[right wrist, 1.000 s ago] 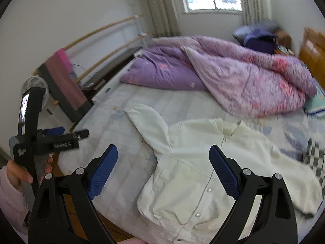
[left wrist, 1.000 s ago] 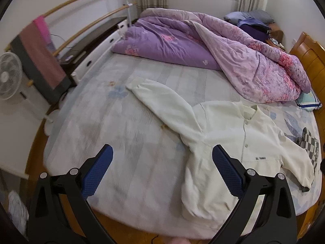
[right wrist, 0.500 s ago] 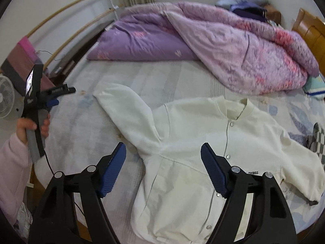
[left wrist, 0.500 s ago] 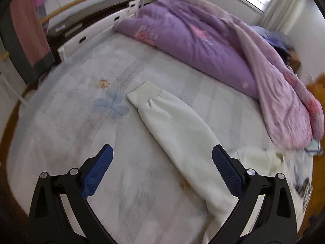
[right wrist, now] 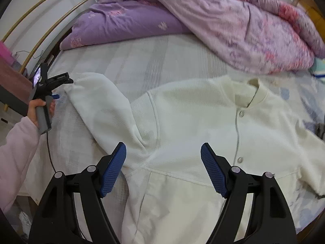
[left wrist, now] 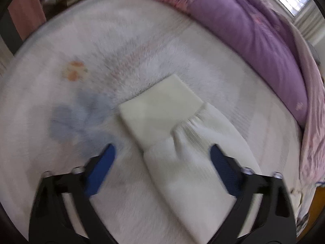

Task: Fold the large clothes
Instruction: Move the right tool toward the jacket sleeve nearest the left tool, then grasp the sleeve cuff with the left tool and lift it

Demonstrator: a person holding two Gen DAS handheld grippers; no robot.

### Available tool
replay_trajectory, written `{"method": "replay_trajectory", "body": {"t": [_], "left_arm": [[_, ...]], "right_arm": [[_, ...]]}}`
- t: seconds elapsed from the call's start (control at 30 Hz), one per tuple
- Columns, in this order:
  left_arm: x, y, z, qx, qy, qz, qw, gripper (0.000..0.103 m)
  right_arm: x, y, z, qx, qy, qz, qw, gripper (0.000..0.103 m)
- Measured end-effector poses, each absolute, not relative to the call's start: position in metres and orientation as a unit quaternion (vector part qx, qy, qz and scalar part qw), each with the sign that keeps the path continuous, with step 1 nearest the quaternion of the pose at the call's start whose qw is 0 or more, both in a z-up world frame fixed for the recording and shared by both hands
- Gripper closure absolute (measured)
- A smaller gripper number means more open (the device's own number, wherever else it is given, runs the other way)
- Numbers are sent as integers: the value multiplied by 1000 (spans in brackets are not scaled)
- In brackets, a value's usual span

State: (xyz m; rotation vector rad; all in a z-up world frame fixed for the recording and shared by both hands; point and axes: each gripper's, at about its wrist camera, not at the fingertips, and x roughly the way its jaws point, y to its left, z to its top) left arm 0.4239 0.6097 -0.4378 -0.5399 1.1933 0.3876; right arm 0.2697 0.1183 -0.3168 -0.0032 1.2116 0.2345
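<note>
I can read no label or print on anything — the small screen on the left gripper (right wrist: 53, 85), seen at the left edge of the right wrist view, is too blurred to make out.

The cream jacket (right wrist: 195, 122) lies flat, front up, across the centre and right of the right wrist view, snaps closed down its front, collar toward the upper right. Its sleeve (left wrist: 182, 156) runs out to the left; in the left wrist view the ribbed cuff (left wrist: 160, 111) sits at centre frame, just ahead of my left claw, which is spread wide with one blue pad on each side of the sleeve and nothing pinched. My right gripper (right wrist: 163, 169) is also spread wide, hovering over the jacket's shoulder seam at lower centre, gripping nothing.

Bare bedsheet (right wrist: 142, 61) stretches above the jacket in the middle of the frame — open ground up to the purple quilt (right wrist: 203, 16) heaped along the top. The sheet is pale with faint flower prints. Curved wooden rails (right wrist: 40, 14) cross the upper left.
</note>
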Motion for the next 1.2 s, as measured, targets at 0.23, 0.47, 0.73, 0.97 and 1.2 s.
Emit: {"method": "replay_trajectory", "body": {"t": [0.23,0.47,0.73,0.97,1.2], "left_arm": [[430,605,-436,-192,549,161,797,86],[387,590,-354,-63,503,187,842,87],[313,605,-307,-45,506,221,832,88],[249,605,-306,-85,524,246,811,88],[226,570,-275,-57,504,253,824,89]], "right_arm": [[287,124,-350,23,579,124,806,39],[302,130,-377,51,598,145,786,93],[293,149,-414,51,647,152,745,100],[281,154,-490,70,686,127,713,102],[278,151,-474,71,687,116,714,101]]}}
